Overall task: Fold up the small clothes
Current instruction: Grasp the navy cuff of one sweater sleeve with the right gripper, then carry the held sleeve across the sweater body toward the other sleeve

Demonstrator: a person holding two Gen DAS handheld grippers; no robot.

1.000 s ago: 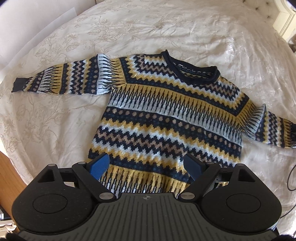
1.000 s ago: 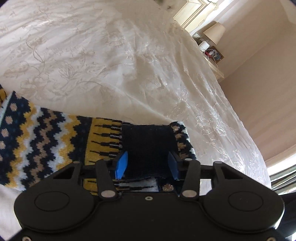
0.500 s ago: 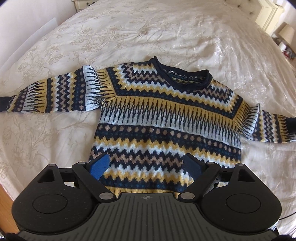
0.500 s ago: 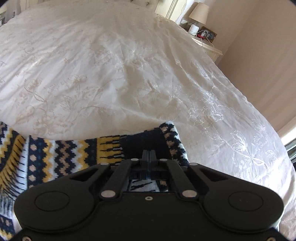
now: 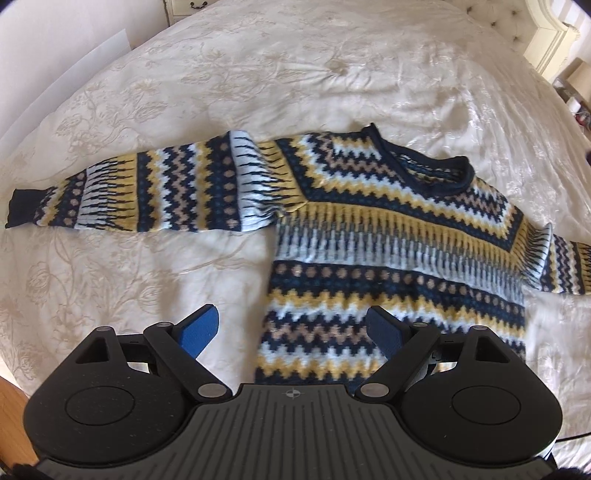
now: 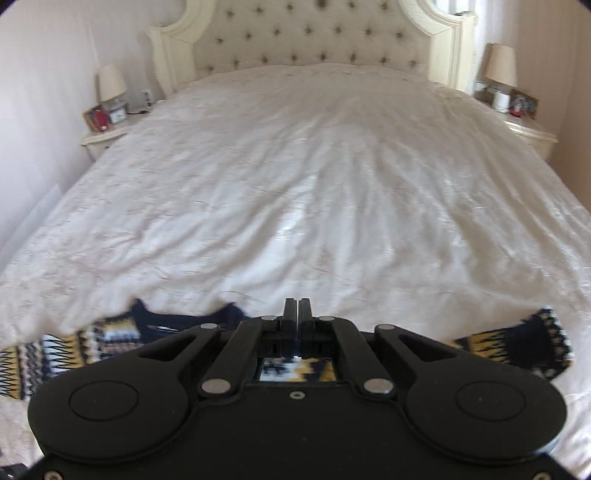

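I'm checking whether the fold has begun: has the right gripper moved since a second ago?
Yes. The right gripper, shut, has swung from facing the bed's right edge to facing the headboard, lifting off the sweater.

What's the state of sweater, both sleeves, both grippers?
Sweater: flat on the bed, unfolded.
Far sleeve: spread straight out.
Near sleeve: runs out of frame.
Left gripper: open, empty, over the hem.
Right gripper: shut; what it grips is hidden.
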